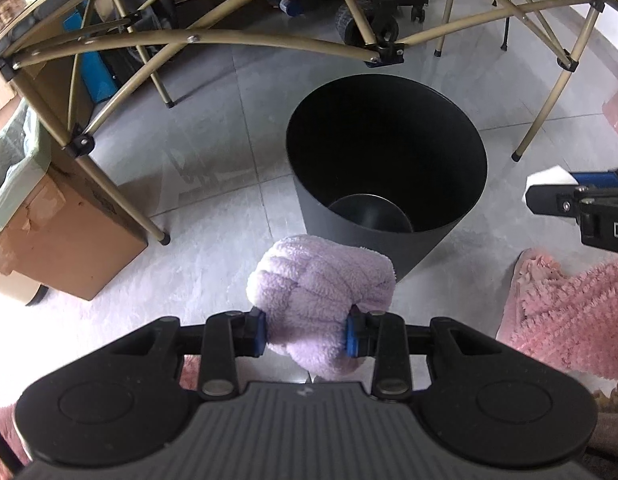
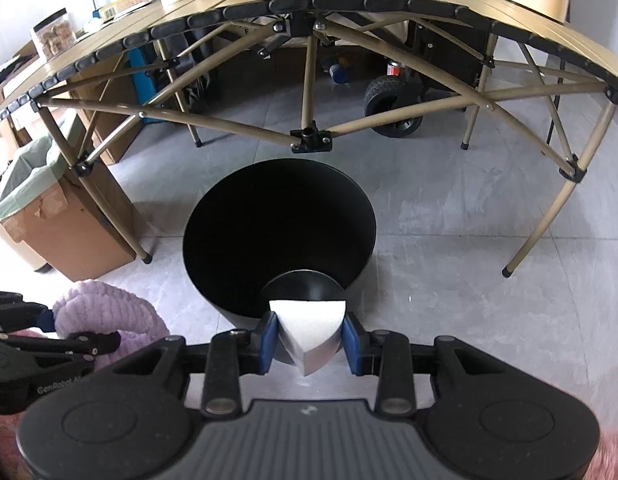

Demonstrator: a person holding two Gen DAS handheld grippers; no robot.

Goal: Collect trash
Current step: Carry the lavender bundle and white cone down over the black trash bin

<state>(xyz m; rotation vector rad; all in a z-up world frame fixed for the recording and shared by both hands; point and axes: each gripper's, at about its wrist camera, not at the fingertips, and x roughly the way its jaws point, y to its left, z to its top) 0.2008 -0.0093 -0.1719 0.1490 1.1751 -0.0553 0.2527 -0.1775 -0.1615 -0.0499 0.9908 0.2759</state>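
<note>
A black round bin (image 1: pixel 385 168) stands open on the grey tile floor; it also shows in the right wrist view (image 2: pixel 277 232). My left gripper (image 1: pixel 305 336) is shut on a fluffy lilac cloth (image 1: pixel 321 296), held just short of the bin's near side. My right gripper (image 2: pixel 309 344) is shut on a white wedge-shaped piece (image 2: pixel 309 328), held at the bin's near rim. The right gripper shows at the right edge of the left wrist view (image 1: pixel 581 200), and the left gripper with the lilac cloth (image 2: pixel 105 312) shows at the left of the right wrist view.
A folding table (image 2: pixel 349 4) with tan metal legs spans the back, close behind the bin. A cardboard box with a green liner (image 1: pixel 49 220) stands at the left. A pink fluffy rug (image 1: pixel 569 312) lies at the right. A black wheeled cart (image 2: pixel 393 108) stands under the table.
</note>
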